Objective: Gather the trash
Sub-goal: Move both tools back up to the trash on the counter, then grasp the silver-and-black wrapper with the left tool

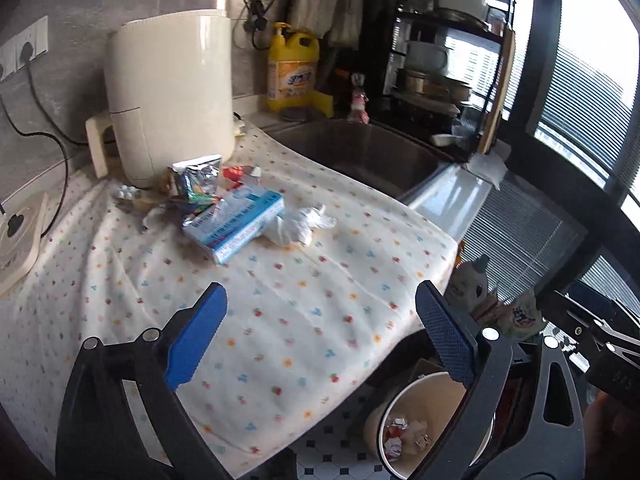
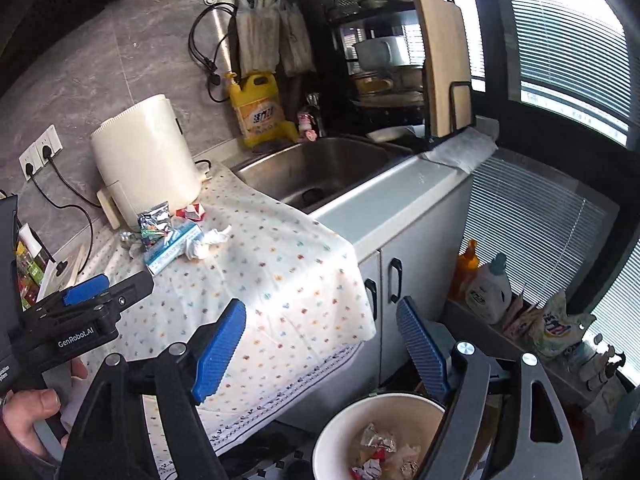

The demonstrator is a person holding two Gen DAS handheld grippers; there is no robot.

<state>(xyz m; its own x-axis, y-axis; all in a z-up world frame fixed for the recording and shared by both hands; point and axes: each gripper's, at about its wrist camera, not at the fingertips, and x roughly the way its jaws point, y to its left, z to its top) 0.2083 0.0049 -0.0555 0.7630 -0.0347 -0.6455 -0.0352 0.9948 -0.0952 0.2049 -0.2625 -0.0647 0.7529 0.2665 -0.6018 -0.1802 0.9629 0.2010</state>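
Remaining trash lies in a loose heap at the centre left of the left-wrist view: a blue-and-white carton (image 1: 234, 222), a crumpled white tissue (image 1: 306, 226) touching its right end, a foil snack packet (image 1: 194, 180) behind it, and a red wrapper (image 1: 240, 172) just beside the packet. All rest on the dotted cloth (image 1: 320, 312), close against the cream appliance (image 1: 172, 92). The bin (image 2: 344, 432), at the bottom of the right-wrist view, stands on the floor below the counter edge and already holds several crumpled wrappers.

Your left gripper (image 1: 320, 336) has its jaws spread wide with nothing between them; your right gripper (image 2: 320, 344) is likewise agape and empty, poised above the bin with the counter edge beyond it.

Hazards, as judged from this layout:

- The heap is tightly packed. Closing on the carton may drag the tissue or packet along, and a half-caught piece could drop on the way to the bin.
- The cloth is loose and hangs over the counter edge. If a fingertip pinches it with the trash, you may pull the whole heap toward the floor.
- The tissue is soft and would probably compress; a shallow grip may slip off.
- The sink (image 1: 360, 152) lies open to the right of the heap, so a nudged item could slide in.
- Both grippers are close together near the bin; crossing paths risks a collision.
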